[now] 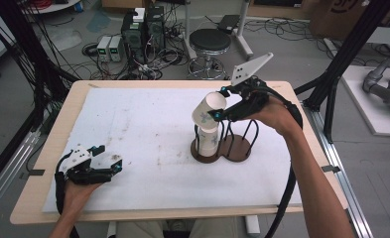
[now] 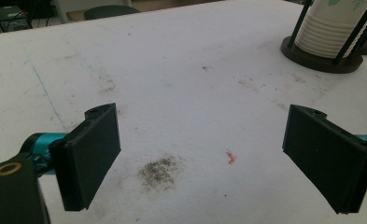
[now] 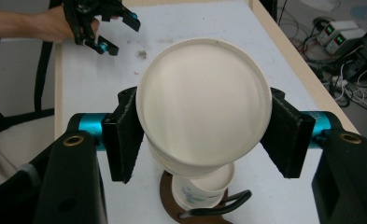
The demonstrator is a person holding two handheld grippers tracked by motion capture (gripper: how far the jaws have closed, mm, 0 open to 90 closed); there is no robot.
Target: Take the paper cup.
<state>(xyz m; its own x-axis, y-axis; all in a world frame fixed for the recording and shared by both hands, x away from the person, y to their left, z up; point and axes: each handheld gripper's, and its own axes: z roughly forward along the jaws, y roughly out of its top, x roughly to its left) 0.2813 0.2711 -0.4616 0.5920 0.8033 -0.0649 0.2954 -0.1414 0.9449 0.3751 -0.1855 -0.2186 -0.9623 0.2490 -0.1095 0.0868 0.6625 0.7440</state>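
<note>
Now lift paper cup point(image 1: 210, 111) straight clear of stack point(image 1: 207, 140) in holder point(image 1: 221, 150), right tongs point(image 3: 204, 126) clamped on it, left tongs point(image 2: 204, 156) spread wide, idle.

— What sort of place is this?
— A lab: behind the table point(image 1: 48, 148) sit power supplies point(image 1: 109, 48), tangled cables point(image 1: 153, 62), a stool point(image 1: 210, 42), and black frame struts point(image 1: 349, 54) beside it.
</note>
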